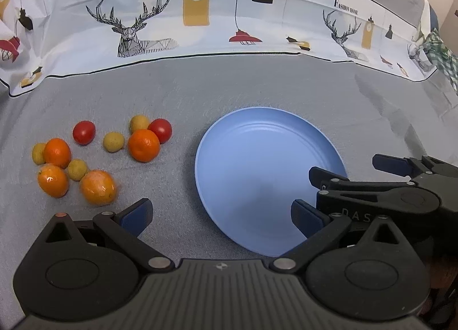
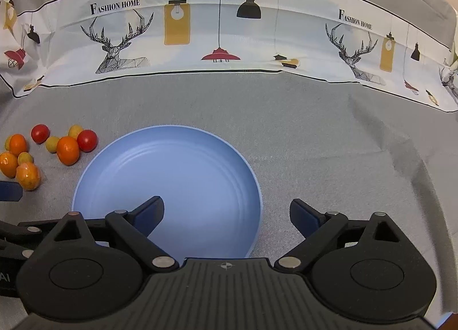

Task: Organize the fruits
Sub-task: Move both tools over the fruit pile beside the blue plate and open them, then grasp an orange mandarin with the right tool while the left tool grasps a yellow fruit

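An empty blue plate [image 1: 257, 152] lies on the grey cloth; it also shows in the right wrist view [image 2: 183, 164]. Left of it lie several loose fruits: oranges [image 1: 143, 145], two red tomatoes [image 1: 84, 132] and small yellow-green fruits [image 1: 114, 141], seen too at the left edge of the right wrist view [image 2: 67, 150]. My left gripper [image 1: 220, 212] is open and empty, just in front of the plate's near-left rim. My right gripper [image 2: 227, 212] is open and empty over the plate's near-right rim; it also shows in the left wrist view [image 1: 346, 168].
A printed cloth [image 1: 200, 15] with deer and lamps stands up as a backdrop behind the grey surface. A green checked cloth [image 1: 440, 52] hangs at the far right. Bare grey cloth [image 2: 343, 144] lies right of the plate.
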The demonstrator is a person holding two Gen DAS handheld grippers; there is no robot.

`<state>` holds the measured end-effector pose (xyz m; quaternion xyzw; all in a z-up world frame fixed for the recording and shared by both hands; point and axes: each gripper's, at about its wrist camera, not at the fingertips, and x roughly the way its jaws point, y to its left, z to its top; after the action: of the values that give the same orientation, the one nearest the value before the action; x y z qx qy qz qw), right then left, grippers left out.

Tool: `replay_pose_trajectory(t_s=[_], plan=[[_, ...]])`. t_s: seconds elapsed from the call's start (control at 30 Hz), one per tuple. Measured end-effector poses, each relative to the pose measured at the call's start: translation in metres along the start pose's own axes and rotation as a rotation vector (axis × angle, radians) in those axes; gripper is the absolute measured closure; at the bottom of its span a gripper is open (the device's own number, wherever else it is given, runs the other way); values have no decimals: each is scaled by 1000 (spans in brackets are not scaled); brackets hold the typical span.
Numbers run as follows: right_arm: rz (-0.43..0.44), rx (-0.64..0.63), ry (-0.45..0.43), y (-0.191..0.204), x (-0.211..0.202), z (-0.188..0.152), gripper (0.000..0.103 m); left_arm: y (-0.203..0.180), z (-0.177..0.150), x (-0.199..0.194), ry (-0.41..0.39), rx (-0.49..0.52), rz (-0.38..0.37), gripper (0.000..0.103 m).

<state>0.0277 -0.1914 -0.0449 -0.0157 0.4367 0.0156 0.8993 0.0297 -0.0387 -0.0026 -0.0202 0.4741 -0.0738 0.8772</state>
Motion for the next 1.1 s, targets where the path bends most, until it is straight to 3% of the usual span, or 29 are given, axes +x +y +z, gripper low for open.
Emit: replay_pose_trajectory(t_s=[0.3,0.47,0.53,0.63,0.7,0.8,0.9,1.1], plan=[[7,2,5,2,1,0,15,-1,0,-2,-16,15,2,1],[13,0,4,2,1,0,24,-1,0,-3,-29,23,2,1],[14,-2,0,1,0,0,32,-1,0,-5,-36,24,-3,4],[11,7,-8,0,0,1,45,0,0,-6,-44,31,16,23],[17,21,-15,-3,0,1,52,4,2,-5,-37,22,16,47],[21,33,-21,-4,0,3,59,7,3,-4,-31,22,2,70],[30,32,-27,-2,0,4,61,6,4,-6,-42,45,-8,81],[46,26,-37,5,-1,7,61,8,5,-6,-41,47,-36,83]])
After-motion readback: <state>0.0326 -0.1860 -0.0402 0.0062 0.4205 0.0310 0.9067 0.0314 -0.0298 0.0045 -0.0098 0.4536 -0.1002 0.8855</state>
